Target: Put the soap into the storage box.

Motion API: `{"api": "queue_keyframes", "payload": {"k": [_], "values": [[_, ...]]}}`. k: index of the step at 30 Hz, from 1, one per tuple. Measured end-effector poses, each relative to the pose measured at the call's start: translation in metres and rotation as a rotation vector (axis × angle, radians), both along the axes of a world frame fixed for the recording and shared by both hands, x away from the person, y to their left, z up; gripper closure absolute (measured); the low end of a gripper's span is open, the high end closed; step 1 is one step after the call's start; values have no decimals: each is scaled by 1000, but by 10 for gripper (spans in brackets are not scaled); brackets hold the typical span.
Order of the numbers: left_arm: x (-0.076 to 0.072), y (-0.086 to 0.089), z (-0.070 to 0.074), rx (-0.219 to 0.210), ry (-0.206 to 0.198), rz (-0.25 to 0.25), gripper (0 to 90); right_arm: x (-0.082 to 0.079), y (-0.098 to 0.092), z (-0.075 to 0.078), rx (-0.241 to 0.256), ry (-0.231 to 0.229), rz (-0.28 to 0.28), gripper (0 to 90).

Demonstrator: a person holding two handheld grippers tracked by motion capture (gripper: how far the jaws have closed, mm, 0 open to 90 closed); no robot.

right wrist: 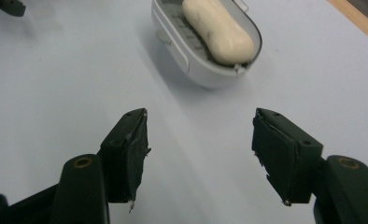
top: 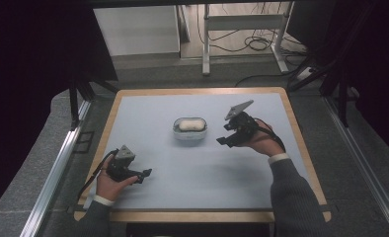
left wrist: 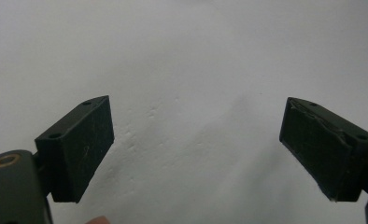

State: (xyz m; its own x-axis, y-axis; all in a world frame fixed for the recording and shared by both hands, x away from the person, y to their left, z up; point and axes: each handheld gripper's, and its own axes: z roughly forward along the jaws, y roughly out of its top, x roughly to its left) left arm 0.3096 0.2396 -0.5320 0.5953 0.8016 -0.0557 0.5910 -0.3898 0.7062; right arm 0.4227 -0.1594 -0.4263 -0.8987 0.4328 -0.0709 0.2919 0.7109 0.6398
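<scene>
Holding my right gripper (top: 225, 134) just right of the dish (top: 189, 132), I have its jaws spread wide with nothing between them, and in the right gripper view they point at the dish (right wrist: 182, 56) from near by without touching it. Inside the dish lies the pale soap (top: 191, 125), lengthwise along it (right wrist: 218, 31). My left gripper (top: 144, 175) sits well apart from the dish, toward my near-left side of the table (top: 207, 168), jaws also wide and empty over bare surface.
</scene>
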Motion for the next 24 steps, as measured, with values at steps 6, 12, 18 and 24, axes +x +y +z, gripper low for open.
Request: {"api": "queue_keyframes", "payload": {"k": [6, 12, 18, 24], "values": [[0, 0, 0, 2, 1, 2, 104, -24, -38, -17, 48, -13, -65, 349], [0, -1, -1, 2, 2, 3, 104, -40, -67, -34, 87, -12, -126, 342], [0, -1, 0, 3, 1, 5, 104, -57, -94, -51, 132, -10, -193, 332], [1, -1, -1, 6, 1, 1, 104, -62, -103, -58, 131, -10, -217, 328]]}}
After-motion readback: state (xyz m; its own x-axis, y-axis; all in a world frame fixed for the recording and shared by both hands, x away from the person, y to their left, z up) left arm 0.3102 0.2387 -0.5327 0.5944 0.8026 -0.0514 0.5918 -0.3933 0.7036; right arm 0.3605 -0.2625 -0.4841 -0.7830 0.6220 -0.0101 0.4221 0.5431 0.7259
